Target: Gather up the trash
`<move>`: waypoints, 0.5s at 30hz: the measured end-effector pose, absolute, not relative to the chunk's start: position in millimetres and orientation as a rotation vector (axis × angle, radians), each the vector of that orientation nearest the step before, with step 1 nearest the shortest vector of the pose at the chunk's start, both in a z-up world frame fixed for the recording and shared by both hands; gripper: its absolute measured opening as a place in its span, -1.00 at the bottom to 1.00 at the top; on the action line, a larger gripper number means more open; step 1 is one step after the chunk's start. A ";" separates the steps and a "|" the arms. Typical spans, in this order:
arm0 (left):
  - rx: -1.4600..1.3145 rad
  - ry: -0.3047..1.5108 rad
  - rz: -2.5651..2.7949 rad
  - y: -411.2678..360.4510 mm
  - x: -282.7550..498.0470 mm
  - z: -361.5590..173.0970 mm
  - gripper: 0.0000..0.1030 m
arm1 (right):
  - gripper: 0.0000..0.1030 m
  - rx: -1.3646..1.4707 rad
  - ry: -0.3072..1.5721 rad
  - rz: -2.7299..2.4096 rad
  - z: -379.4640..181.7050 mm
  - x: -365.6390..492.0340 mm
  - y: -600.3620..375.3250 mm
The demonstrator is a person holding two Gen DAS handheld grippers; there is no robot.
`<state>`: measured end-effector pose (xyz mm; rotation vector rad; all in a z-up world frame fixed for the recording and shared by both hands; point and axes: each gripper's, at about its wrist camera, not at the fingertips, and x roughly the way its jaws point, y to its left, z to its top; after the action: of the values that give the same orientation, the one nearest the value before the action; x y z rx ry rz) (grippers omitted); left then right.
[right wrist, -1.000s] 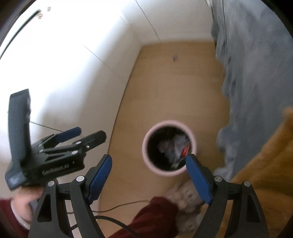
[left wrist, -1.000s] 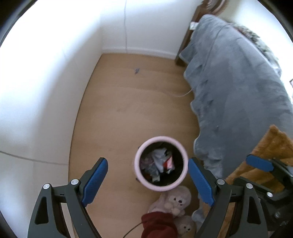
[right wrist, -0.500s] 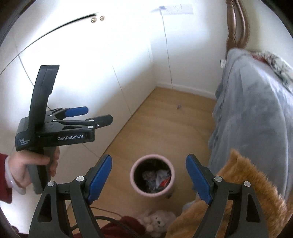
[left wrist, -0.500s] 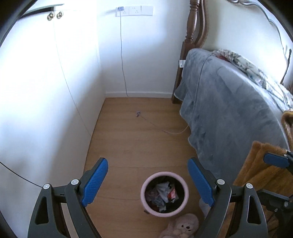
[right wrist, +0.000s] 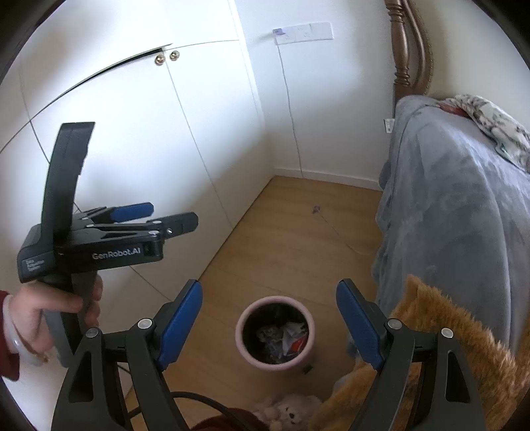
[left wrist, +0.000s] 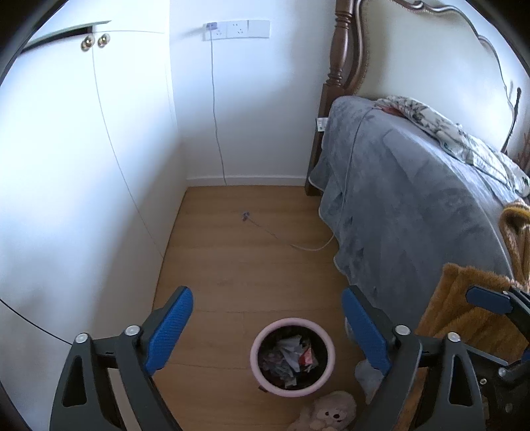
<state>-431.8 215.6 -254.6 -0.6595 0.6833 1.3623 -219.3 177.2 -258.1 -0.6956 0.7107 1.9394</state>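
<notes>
Rose and tipped up since a second ago, both grippers, so that the pink trash bin slid from between the fingers toward the bottom of each view and the wall sockets and wardrobe doors came in. Left gripper: fingers wide apart, just been opening further, nothing between the blue pads, nothing pressed. Right gripper: fingers likewise spread and empty. Bin on the wooden floor, below and between the left fingers, nearer the right-hand one, filled with crumpled paper and a red scrap. Beyond the fingertips, a thin cable across the floor with a small purple bit at its end. Off the right finger, a bed under a grey blanket and an orange fluffy throw. Under the bin, a plush toy. In the right wrist view, a hand with a red cuff around the left gripper's handle.
</notes>
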 end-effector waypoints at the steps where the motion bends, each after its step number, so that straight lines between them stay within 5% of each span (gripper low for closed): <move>1: -0.658 0.691 1.360 213.5 -431.3 -256.0 0.86 | 0.59 -0.698 0.721 1.934 -260.1 -218.8 177.5; 15: -0.723 0.812 1.351 193.0 -436.1 -285.4 0.99 | 0.59 -0.768 0.836 1.893 -289.1 -220.2 178.1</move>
<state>-436.1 193.0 -285.4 -0.7232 0.8120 1.3509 -220.2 178.1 -289.1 -0.7685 0.8363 1.8930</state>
